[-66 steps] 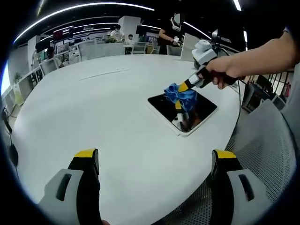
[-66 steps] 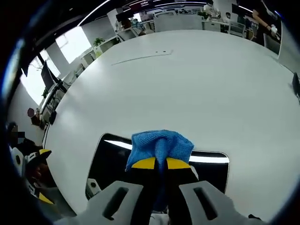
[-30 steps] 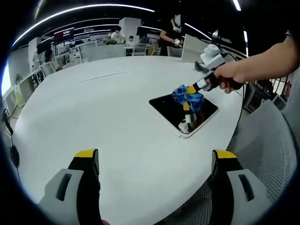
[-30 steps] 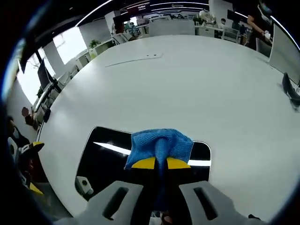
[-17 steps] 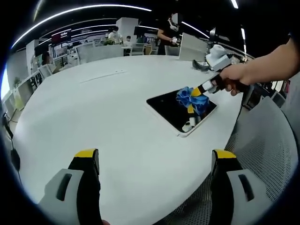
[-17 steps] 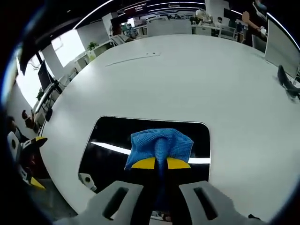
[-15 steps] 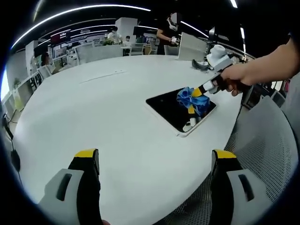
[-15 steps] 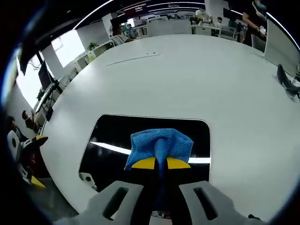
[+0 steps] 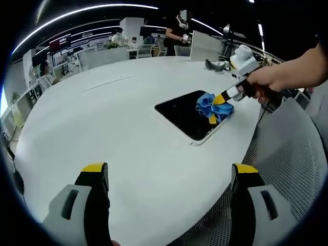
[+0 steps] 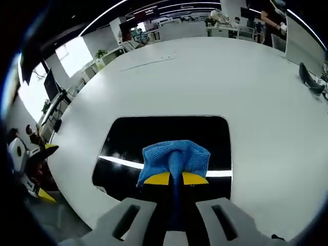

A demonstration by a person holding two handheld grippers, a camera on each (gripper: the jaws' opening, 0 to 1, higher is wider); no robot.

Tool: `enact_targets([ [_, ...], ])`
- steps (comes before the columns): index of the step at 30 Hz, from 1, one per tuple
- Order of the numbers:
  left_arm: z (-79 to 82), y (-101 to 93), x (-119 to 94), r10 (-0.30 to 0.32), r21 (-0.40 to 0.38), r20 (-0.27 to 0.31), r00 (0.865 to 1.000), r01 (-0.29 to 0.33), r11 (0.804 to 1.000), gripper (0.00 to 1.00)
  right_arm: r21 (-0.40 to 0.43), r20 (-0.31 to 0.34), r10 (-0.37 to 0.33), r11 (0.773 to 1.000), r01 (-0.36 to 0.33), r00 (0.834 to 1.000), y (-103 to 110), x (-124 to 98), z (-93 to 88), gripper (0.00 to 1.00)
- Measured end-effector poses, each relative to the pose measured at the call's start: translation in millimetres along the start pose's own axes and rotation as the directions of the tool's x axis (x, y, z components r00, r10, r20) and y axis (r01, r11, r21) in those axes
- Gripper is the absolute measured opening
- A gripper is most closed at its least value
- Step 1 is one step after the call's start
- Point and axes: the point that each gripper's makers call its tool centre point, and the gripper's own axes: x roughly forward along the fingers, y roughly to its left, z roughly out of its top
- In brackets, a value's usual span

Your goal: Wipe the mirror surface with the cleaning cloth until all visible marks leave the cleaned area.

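Right now the rectangular dark mirror with a thin white frame [image 9: 190, 114] lies flat on the large round white table [image 9: 102, 128], close to the table's edge on the side where a grey mesh chair [image 9: 287, 169] stands. In the right gripper view the mirror [image 10: 169, 138] reflects a bright strip of ceiling light across its dark face.

A bright blue knitted cleaning cloth [image 10: 175, 159] is bunched and pinched between the yellow-tipped jaws of the right gripper [image 10: 176, 178], which are closed tight on it. The cloth presses down on the mirror near its nearer long edge in that view. From the left gripper view, the same cloth [image 9: 211, 106] sits at the mirror's corner nearest the person's hand [image 9: 266, 82], which grips the right gripper [image 9: 219, 102] by its handle.

The left gripper [image 9: 169, 177] hangs above the table's near edge, well apart from the mirror, its two yellow-tipped jaws spread wide with nothing between them.

Beyond the table, office desks and a standing person [image 9: 180, 33] are visible in the background under long ceiling lights.
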Motion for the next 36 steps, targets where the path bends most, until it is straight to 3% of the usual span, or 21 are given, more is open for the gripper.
enact_targets([
  [20, 4.1, 1.3, -2.4, 0.015, 0.002, 0.023, 1.000, -0.015, 1.000, 0.99, 0.000, -0.017, 0.003, 1.000, -0.003, 1.000, 6.2, -23.0, -33.8, 0.01],
  [36, 1.6, 3.3, -2.9, 0.026, 0.014, 0.011, 1.000, -0.026, 1.000, 0.98, 0.008, -0.030, 0.011, 1.000, -0.011, 0.999, 8.3, -27.6, -40.8, 0.01],
])
